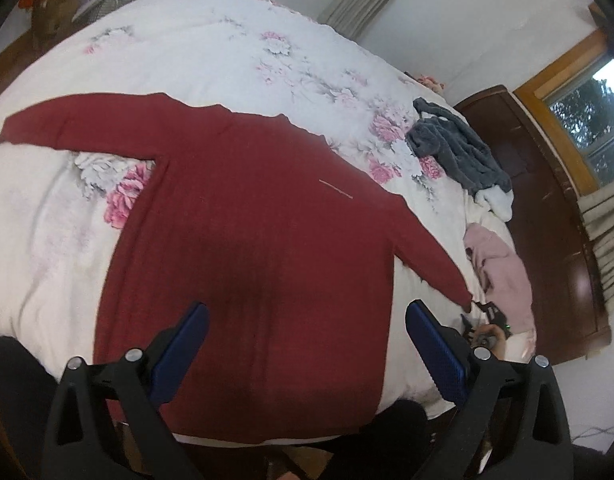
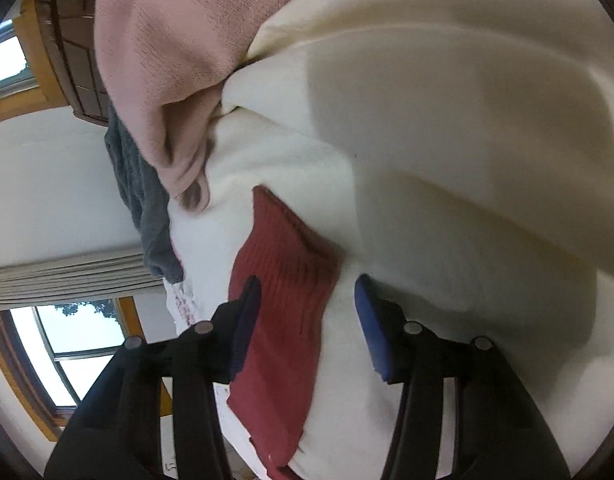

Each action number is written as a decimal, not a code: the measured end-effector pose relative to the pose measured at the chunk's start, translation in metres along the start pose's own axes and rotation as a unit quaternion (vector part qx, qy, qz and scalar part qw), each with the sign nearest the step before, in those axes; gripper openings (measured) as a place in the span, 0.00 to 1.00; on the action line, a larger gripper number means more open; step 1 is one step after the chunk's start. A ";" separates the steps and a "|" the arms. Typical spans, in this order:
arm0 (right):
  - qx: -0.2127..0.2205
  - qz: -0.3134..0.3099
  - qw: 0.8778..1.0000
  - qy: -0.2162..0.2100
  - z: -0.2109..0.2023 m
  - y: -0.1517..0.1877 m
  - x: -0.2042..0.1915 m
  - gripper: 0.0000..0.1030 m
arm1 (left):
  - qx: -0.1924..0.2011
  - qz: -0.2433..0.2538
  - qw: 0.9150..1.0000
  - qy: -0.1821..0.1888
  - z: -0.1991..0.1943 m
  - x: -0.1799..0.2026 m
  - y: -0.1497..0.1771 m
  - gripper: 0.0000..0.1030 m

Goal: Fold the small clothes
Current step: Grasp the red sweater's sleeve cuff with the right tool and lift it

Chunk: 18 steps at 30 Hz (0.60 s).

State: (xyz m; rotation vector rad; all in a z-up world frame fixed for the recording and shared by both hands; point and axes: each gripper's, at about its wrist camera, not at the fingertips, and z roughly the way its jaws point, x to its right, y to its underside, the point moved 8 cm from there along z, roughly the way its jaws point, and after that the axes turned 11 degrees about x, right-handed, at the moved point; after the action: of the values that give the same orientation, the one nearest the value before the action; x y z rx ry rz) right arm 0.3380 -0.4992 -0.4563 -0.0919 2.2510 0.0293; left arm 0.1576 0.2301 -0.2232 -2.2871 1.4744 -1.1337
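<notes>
Left gripper (image 1: 307, 344): blue pads spread wide at the bottom of the left wrist view, holding nothing, hovering over the hem end of the sweater.
Right gripper (image 2: 307, 320): blue pads wide apart at the bottom of the right wrist view, with nothing clamped. The cuff runs up between them, close against the left-hand pad; I cannot tell whether it touches.
Sweater (image 1: 243, 248): dark red, flat on the bed (image 1: 211, 52), filling the centre of the left wrist view, hem at the bottom, shoulders toward the top.
Sleeves: one stretches to the upper left of the left wrist view. The other slants to the lower right, ending in the cuff (image 2: 283, 292) just beside the right gripper.
Long axis: this sleeve lies roughly in line with the right gripper's fingers, its cuff end pointing away from the camera.
Nearer hand: the right, by far; the left sits well apart from this cuff, above the hem.
Next move, as I judge it: close on the cuff and carry the sleeve across the body.
Other clothes: a pink garment (image 2: 167, 60) and a grey one (image 2: 143, 200) at the upper left of the right wrist view, near the cuff but apart.
</notes>
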 end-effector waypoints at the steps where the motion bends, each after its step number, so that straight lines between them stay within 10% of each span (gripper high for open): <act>1: 0.002 -0.003 1.000 0.001 0.004 -0.001 0.001 0.48 | -0.001 -0.004 1.000 0.004 0.001 0.000 0.000 0.96; 8: 0.009 -0.010 1.000 0.003 0.016 -0.004 -0.006 0.49 | -0.037 -0.047 0.998 0.021 0.010 -0.007 0.006 0.96; 10: 0.010 -0.023 1.000 0.005 0.020 -0.005 -0.011 0.40 | -0.039 -0.050 0.998 0.020 0.009 -0.009 0.007 0.96; 12: 0.008 -0.032 0.999 0.004 0.014 -0.003 -0.013 0.10 | -0.042 -0.050 0.998 0.021 0.009 -0.010 0.007 0.96; 18: 0.033 -0.102 0.994 -0.004 -0.011 0.004 -0.057 0.09 | -0.048 -0.052 0.997 0.025 0.004 -0.017 0.002 0.96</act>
State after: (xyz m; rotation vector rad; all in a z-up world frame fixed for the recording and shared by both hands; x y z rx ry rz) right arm 0.3650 -0.4924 -0.4055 -0.2852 2.2211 -0.1540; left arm 0.1555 0.2419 -0.2356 -2.4426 1.4730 -1.1802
